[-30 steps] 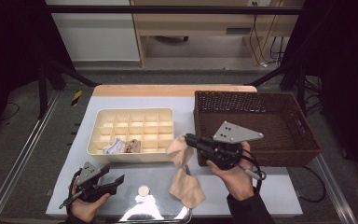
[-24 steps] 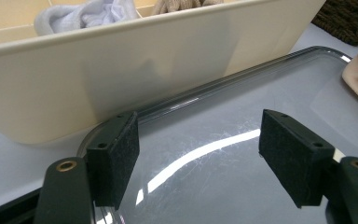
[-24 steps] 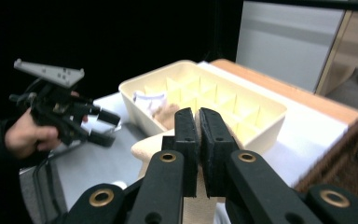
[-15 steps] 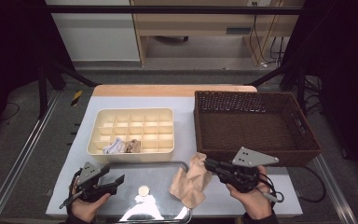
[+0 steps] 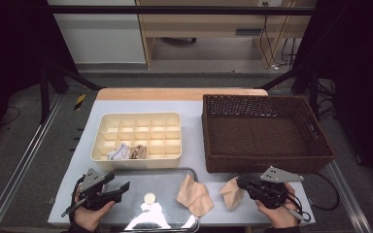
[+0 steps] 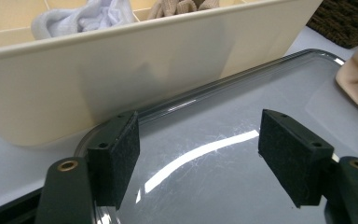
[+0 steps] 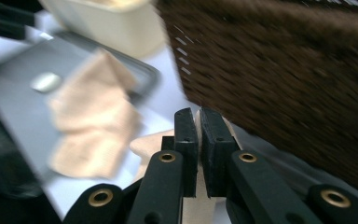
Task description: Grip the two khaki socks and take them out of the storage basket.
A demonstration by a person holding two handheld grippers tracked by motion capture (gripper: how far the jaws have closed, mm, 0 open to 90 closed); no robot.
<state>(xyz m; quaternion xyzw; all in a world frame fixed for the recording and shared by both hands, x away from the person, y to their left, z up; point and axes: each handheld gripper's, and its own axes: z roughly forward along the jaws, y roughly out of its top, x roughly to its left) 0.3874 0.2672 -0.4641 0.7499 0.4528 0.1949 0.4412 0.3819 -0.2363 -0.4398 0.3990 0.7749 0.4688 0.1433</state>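
A beige sock [image 5: 194, 196] lies on the shiny metal tray [image 5: 162, 179] at the table's front. A second beige sock [image 5: 230, 192] sits just right of the tray, and my right gripper [image 5: 240, 183] is shut on it. In the right gripper view the jaws [image 7: 198, 116] pinch that sock [image 7: 151, 142], with the other sock [image 7: 93, 121] beyond to the left. My left gripper [image 5: 122, 187] rests open at the tray's left end. Its view shows open jaws [image 6: 198, 154] over the tray [image 6: 214, 140], facing the cream box [image 6: 144, 70].
The cream divided box [image 5: 136, 121] holds a white sock [image 5: 118, 152] and a rolled beige sock [image 5: 138, 152] in its front row. A brown wicker basket [image 5: 264, 160] stands at the right, close behind my right gripper. Both hands sit at the table's front edge.
My right gripper came down and back toward the front right edge with one beige sock. The other beige sock now lies apart on the tray. The left gripper stayed put.
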